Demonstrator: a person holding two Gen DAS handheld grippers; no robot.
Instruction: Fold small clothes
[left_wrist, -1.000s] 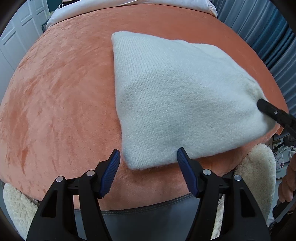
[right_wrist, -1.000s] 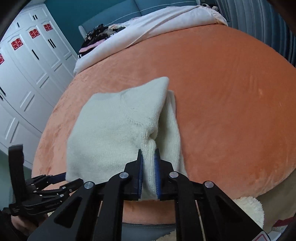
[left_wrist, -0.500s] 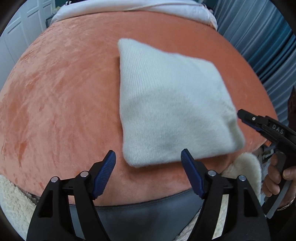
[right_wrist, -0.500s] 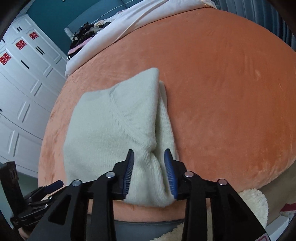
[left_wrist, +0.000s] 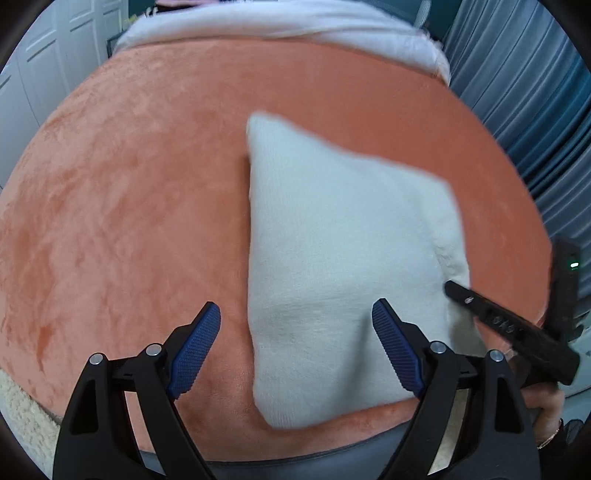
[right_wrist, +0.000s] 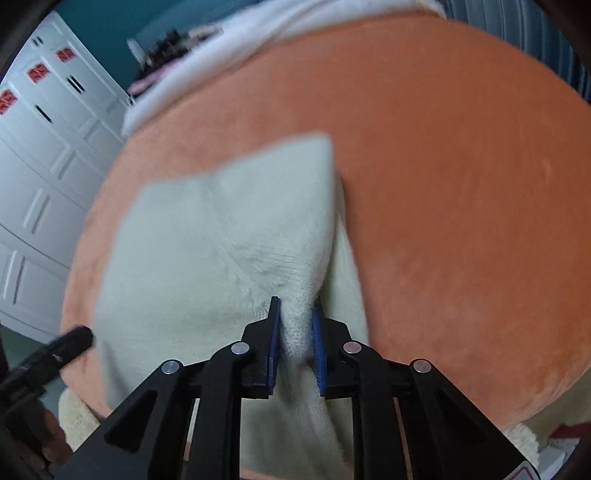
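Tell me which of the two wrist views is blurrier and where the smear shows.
Right wrist view: blurrier; the folded cream knitted garment and the white wardrobe doors smear, while the right gripper, shut on the knit, stays sharp. Left wrist view: milder blur along the garment's edges; the open left gripper is crisp. Both bow the orange plush bed cover fisheye-style.

Cream knit garment (left_wrist: 343, 258) — soft, fuzzy; orange cover (left_wrist: 129, 206) — matt plush.

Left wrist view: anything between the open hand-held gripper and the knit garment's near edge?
Nothing visible. The left hand-held gripper is open, with the cream knit garment lying directly between its fingers on the orange blanket. The right hand-held gripper is pinching the garment's right edge, off to the side.
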